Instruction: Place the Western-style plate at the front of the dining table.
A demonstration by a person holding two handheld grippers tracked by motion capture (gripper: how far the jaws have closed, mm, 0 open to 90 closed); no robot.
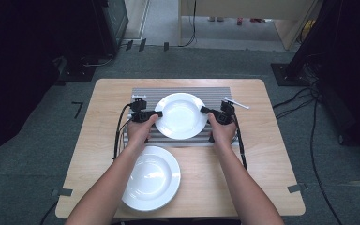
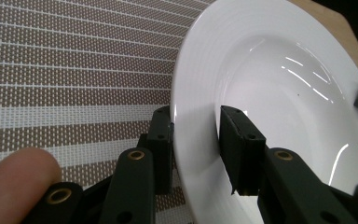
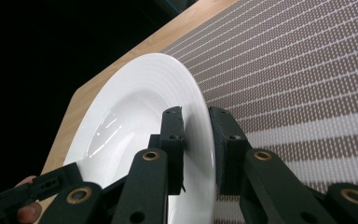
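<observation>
Nearest the person, a second white plate (image 1: 151,178) lies flat on the wooden table (image 1: 262,154), behind and below the left hand (image 1: 139,132). Ahead of both hands, the left gripper (image 1: 151,114) straddles the near-left rim of the upper white plate (image 1: 181,115), one jaw under, one over; in the left gripper view a gap shows at the inner jaw, so firm clamping cannot be told. Opposite, the right gripper (image 1: 211,112) pinches the rim tight, jaws pressed on both faces. Under the plate, the striped placemat (image 1: 215,93). Beyond the right gripper, a small white object (image 1: 236,103).
</observation>
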